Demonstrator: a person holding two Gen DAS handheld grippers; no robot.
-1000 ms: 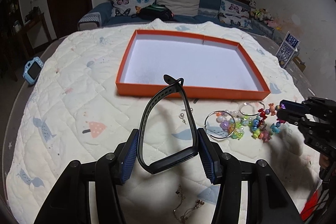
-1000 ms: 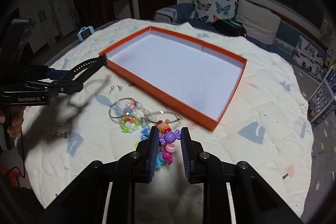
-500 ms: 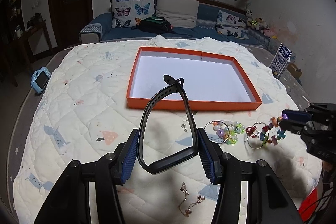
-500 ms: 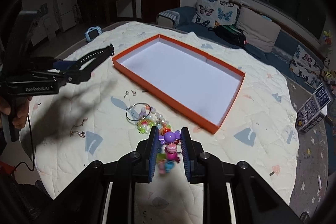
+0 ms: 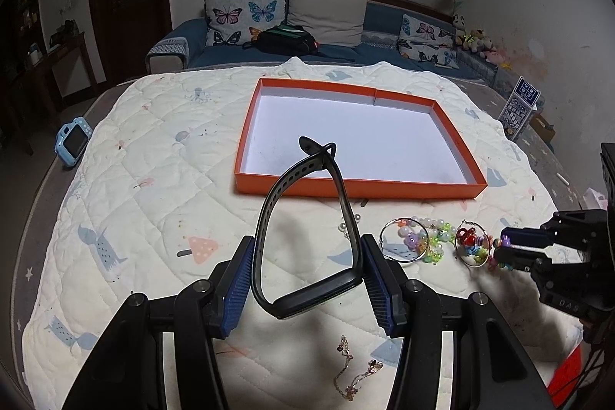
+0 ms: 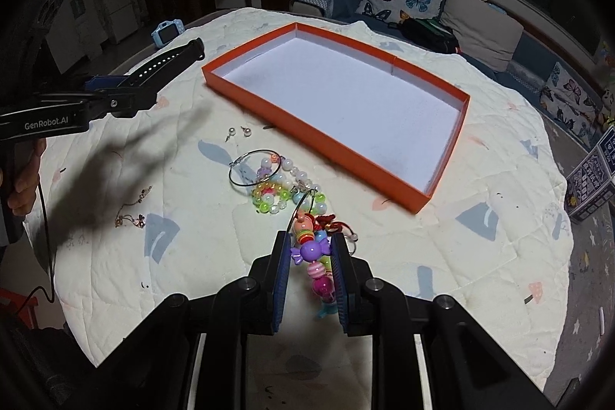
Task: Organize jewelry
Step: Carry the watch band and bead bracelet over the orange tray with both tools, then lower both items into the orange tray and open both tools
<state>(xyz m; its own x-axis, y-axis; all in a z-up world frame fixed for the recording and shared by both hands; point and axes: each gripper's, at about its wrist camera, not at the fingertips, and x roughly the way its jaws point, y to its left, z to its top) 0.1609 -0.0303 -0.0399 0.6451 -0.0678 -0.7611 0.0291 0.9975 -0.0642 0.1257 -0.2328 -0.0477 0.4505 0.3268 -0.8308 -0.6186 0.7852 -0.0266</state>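
Observation:
My left gripper (image 5: 307,248) is shut on a black perforated watch band (image 5: 269,214), whose loop stands up between the blue pads. It shows at the left in the right wrist view as well (image 6: 127,83). My right gripper (image 6: 310,241) is shut on a colourful bead bracelet (image 6: 309,251), pinched at a purple candy bead. The bracelet's far end trails into a wire hoop (image 6: 303,202). The orange box (image 5: 357,187) with a white floor lies beyond both grippers, with nothing in it. A second hoop (image 5: 403,241) and pastel beads (image 5: 434,241) lie on the quilt.
Two pearl earrings (image 6: 238,131) and a thin gold chain (image 5: 355,375) lie loose on the quilt. A blue toy camera (image 5: 73,141) sits at the bed's left edge. A printed carton (image 5: 519,106) stands far right. A sofa with butterfly cushions lies beyond.
My right gripper has drawn the bead bracelet away from the pile, taking one hoop along. Both views now stand further back from the quilt. The left grip on the band is unchanged.

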